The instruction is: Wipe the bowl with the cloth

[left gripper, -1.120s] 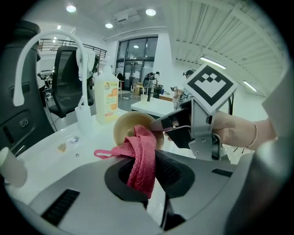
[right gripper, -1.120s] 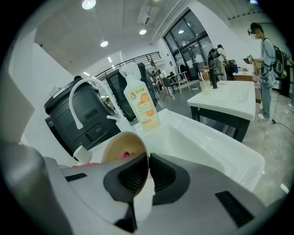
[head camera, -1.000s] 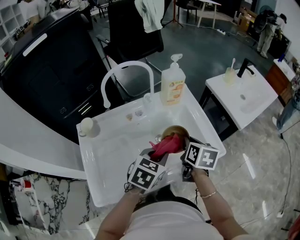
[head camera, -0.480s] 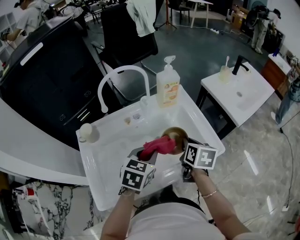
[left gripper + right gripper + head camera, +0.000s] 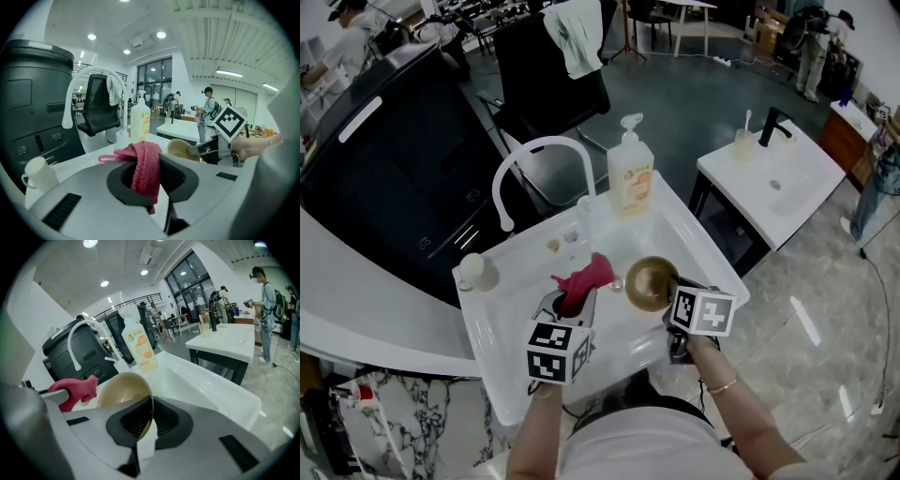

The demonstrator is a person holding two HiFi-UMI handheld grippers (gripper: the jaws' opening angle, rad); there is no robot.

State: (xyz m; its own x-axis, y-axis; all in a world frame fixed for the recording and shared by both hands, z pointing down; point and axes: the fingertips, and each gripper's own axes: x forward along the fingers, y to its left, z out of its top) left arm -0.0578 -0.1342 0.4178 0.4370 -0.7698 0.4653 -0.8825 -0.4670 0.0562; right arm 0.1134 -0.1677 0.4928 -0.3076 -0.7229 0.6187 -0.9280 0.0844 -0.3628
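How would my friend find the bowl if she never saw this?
Find the white sink with the curved faucet. Over its right side the right gripper pinches the bowl by its rim. It is the only round, golden-brown thing there; the cloth beside it is pink.

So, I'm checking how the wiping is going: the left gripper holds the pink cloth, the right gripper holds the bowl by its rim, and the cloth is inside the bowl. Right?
Not quite. The cloth is outside the bowl, held apart beside it, as the head view shows. The rest stands: the left gripper holds the cloth and the right gripper holds the bowl's rim.
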